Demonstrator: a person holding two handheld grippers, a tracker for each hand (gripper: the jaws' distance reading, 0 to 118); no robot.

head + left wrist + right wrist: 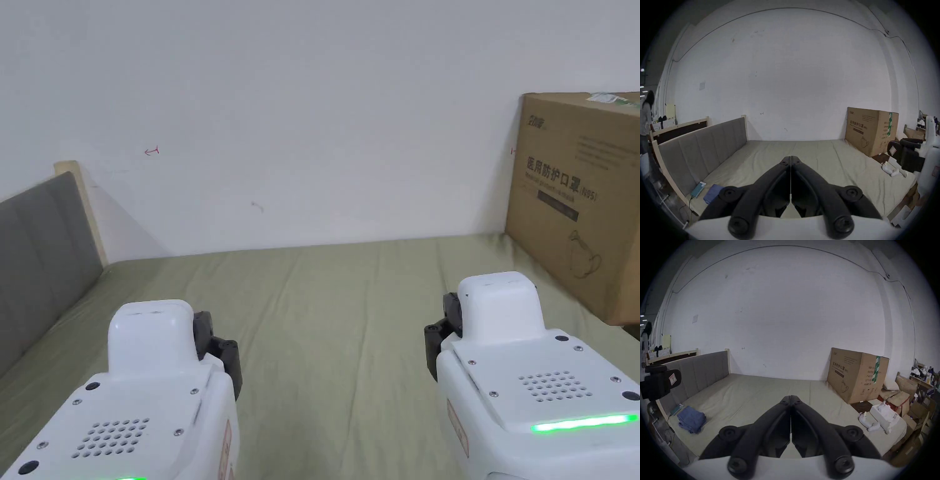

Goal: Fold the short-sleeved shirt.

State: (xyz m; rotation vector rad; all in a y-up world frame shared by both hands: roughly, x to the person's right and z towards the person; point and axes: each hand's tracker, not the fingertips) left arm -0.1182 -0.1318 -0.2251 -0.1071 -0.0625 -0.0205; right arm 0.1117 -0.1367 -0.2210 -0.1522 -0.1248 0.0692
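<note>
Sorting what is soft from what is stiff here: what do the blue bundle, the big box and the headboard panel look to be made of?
Blue bundle: soft woven cloth, matte; it slumps in rumpled folds.
Big box: brown corrugated cardboard, matte, with sharp edges and a taped seam.
Headboard panel: grey fabric upholstery, likely padded, judging by its stitched vertical channels, in a pale wooden frame.

The head view looks down and forward over the bed (pixel 350 300) toward the white wall (pixel 312 94). Both gripper views sit low above the mattress facing the same wall, sharing the cardboard box (pixel 870 129) and grey headboard (pixel 705 368).
</note>
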